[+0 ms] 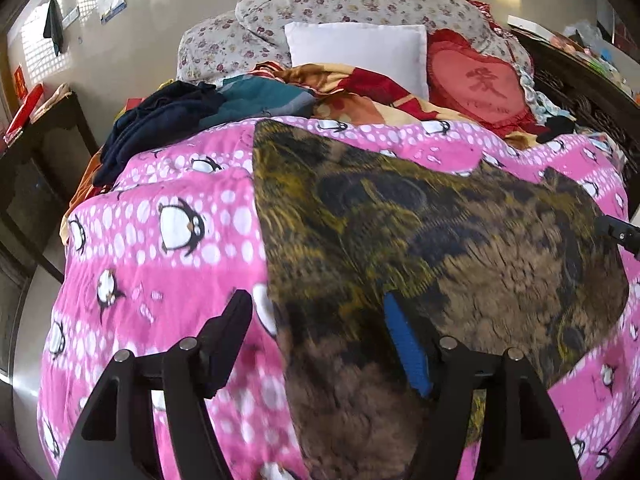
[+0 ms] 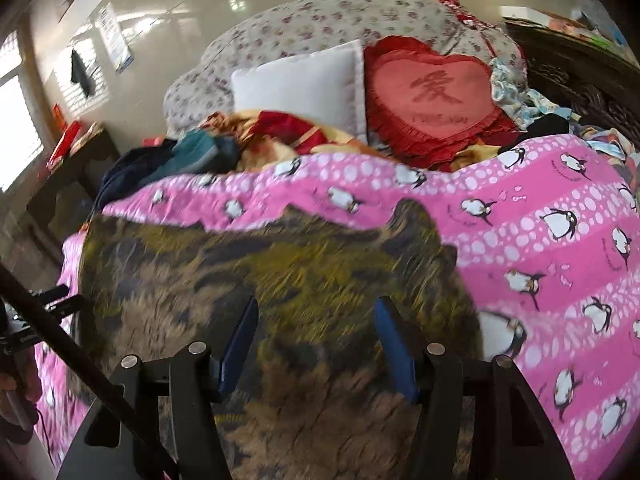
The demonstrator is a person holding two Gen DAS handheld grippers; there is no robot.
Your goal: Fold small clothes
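Observation:
A brown, yellow and black patterned garment (image 1: 440,240) (image 2: 280,264) lies spread flat on a pink penguin quilt (image 1: 168,184) (image 2: 540,248). My left gripper (image 1: 316,308) hovers open over the garment's left edge, its left finger above the quilt and its blue-padded right finger above the cloth. My right gripper (image 2: 316,312) is open too, both blue pads over the middle of the garment with nothing pinched between them. Both views are motion-blurred, so I cannot tell whether the fingertips touch the cloth.
A white pillow (image 1: 360,52), a red heart cushion (image 1: 480,84) and floral pillows (image 1: 344,0) sit at the bed's far end. A heap of dark and colourful clothes (image 1: 168,120) lies far left. A dark side table (image 1: 36,152) stands left, a carved headboard (image 1: 580,92) right.

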